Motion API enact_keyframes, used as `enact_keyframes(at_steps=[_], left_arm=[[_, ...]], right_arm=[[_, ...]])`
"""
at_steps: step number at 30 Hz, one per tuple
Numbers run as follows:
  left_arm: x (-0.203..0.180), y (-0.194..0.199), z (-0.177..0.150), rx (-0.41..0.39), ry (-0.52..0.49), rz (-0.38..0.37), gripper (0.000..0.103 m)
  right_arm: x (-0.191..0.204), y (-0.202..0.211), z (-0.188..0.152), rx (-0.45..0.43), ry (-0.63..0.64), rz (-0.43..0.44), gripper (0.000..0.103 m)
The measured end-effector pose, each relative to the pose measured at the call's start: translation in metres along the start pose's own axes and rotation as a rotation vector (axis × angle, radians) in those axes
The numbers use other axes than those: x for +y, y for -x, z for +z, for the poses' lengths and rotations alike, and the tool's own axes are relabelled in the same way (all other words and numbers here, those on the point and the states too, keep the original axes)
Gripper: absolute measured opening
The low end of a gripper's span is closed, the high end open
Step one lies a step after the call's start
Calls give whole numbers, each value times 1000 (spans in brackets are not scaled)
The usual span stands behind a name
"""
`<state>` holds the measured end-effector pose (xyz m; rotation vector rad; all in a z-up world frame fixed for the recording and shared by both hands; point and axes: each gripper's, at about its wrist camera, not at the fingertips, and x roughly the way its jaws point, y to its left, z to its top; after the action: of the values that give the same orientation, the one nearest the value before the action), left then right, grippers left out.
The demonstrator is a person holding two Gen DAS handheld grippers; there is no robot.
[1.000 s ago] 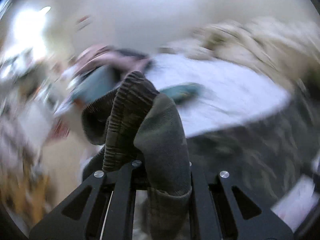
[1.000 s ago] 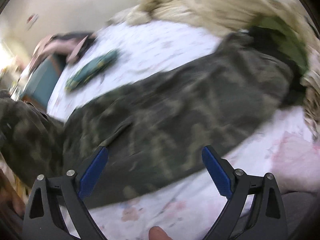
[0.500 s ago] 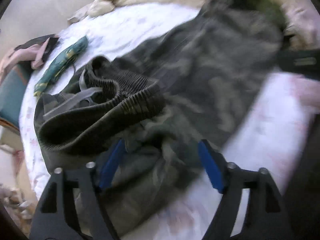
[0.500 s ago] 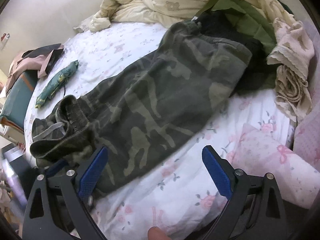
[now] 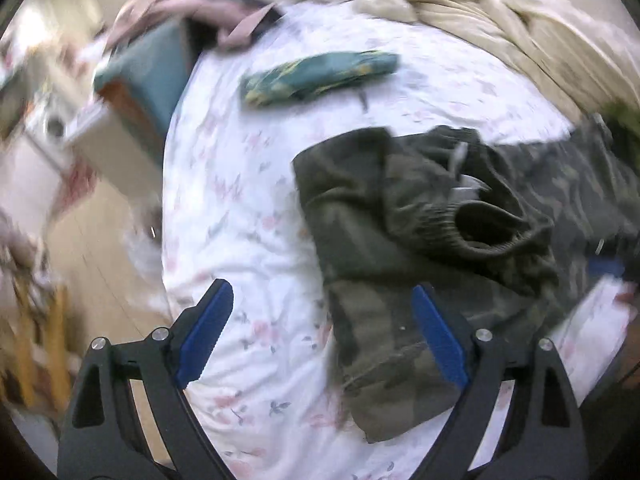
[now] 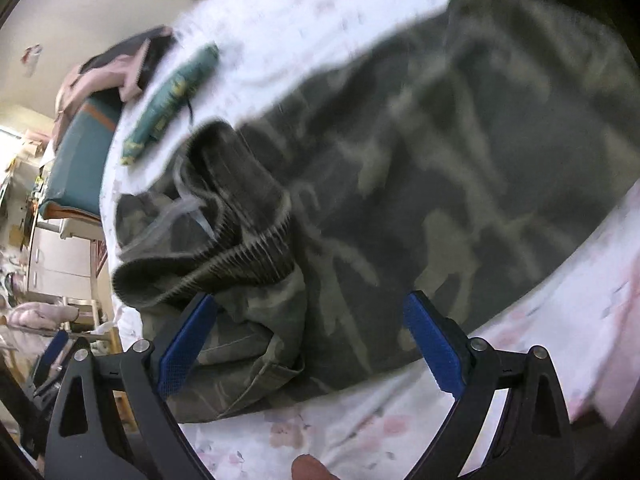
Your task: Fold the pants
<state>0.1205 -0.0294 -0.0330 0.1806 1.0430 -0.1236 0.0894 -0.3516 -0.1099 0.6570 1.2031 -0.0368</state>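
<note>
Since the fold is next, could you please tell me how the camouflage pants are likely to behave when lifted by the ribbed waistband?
The camouflage pants look soft and floppy: they lie rumpled on the bedsheet, so they would probably sag. The ribbed waistband stands curled, likely thicker and easier to pinch.

Pants (image 5: pixel 420 240): soft matt camo cloth, ribbed knit elastic at the waistband (image 6: pixel 240 256), pale flat drawstring of woven tape.
Bed sheet (image 5: pixel 248 208): thin matt cotton-like cloth, floral print, lightly creased.
Blanket (image 5: pixel 520 28): cream, plush, thick rumpled folds.
Teal pouch (image 5: pixel 316 76): printed cloth, slight sheen.
Left tool (image 5: pixel 320 332): matt black plastic arms, bright metal screw heads, blue pads with a toothed edge.
Right tool (image 6: pixel 312 344): same build, blue pads with a fine grid texture.
</note>
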Motion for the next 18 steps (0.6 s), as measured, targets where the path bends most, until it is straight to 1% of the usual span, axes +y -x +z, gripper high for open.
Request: enact_keyframes(at_steps=[2,4,5,6,7,8,9,10,11,12,13,14,15,16,18], left_arm=[[8,-5,-3,29,51,-25,89],[13,-5,-1,38,87,-68,89],[15,-4,0,36,93,-83,89],[16,-2,1,32,93,-82,89],[19,-2,4,32,93,-82,89],[21,0,6,35,101,-88,89],[24,1,7,42,124,-107,89],[26,-2,9,48,140,-122,89],[29,-2,10,56,167,-144,89],[32,0,11,59,190,-159,89],[33,1,11,57,205,-170,89],[33,3,11,53,211,-172,89],[33,4,11,49,207,-163,89],[32,5,11,43,203,-150,89],[30,5,12,34,194,-135,89]], right_arm=[[8,-17,-5,24,35,-45,91],[22,-29,-8,32,90,-52,89],[29,-35,-8,37,116,-48,83],[36,-43,-8,43,145,-52,79],[44,-50,-7,41,174,-72,65],[51,-56,-8,38,214,-86,34],[56,-59,-9,34,246,-115,30],[57,-56,-10,21,238,-128,14],[55,-45,-12,-20,213,-113,5],[51,-29,-15,-73,195,-118,5],[45,-18,-18,-102,167,-108,4],[34,-11,-20,-98,112,-93,4],[17,-10,-24,-62,32,-78,4],[8,-14,-27,-32,-2,-76,5],[5,-26,-32,9,41,-146,17]])
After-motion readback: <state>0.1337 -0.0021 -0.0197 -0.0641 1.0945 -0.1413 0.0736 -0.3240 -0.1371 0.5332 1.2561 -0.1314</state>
